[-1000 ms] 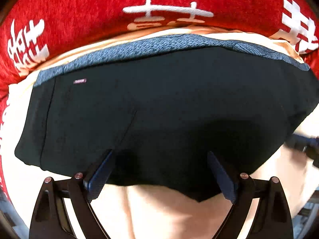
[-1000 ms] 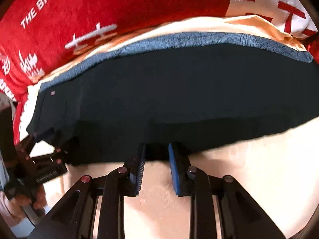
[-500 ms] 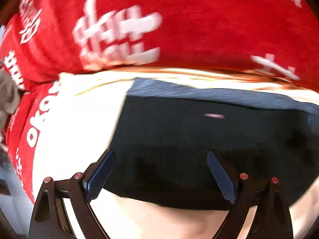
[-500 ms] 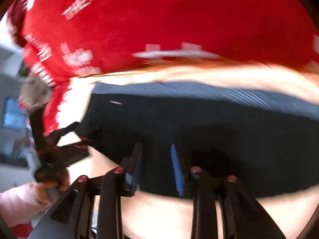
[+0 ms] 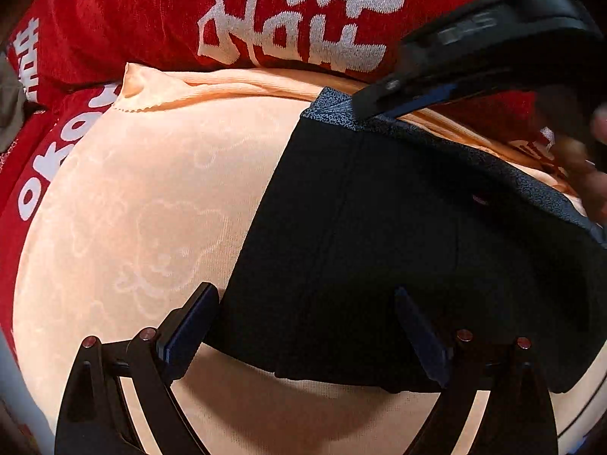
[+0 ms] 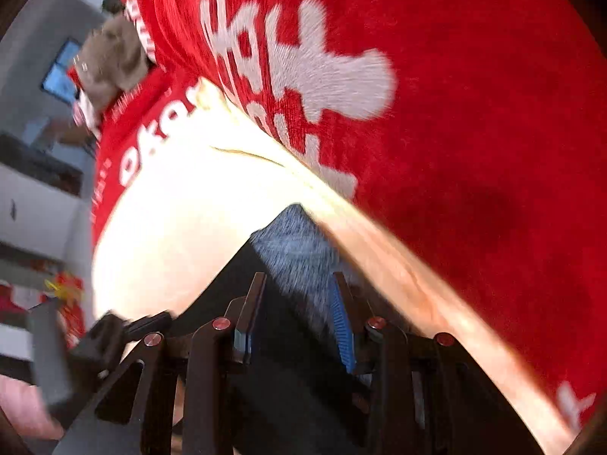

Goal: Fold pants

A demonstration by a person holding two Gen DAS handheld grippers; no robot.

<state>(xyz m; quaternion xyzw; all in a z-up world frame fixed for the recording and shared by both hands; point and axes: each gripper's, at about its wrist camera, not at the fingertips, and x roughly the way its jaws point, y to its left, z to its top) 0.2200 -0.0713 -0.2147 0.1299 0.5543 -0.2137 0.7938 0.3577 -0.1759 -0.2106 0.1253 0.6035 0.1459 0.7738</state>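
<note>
— What do your left jaws have?
— Nothing. Your left gripper (image 5: 303,326) stands wide apart over the near hem of the black pants (image 5: 398,246), which lie on the peach sheet (image 5: 151,208).
— And the right?
— Your right gripper (image 6: 297,318) straddles the pants' blue-grey waistband (image 6: 299,250) at its corner, jaws part-way apart, beside the red blanket (image 6: 474,113).

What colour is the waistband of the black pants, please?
Speckled blue-grey waistband, clearest in the left wrist view.

Red blanket (image 5: 159,26) behind peach sheet (image 5: 144,204); grey wall (image 6: 41,53).
</note>
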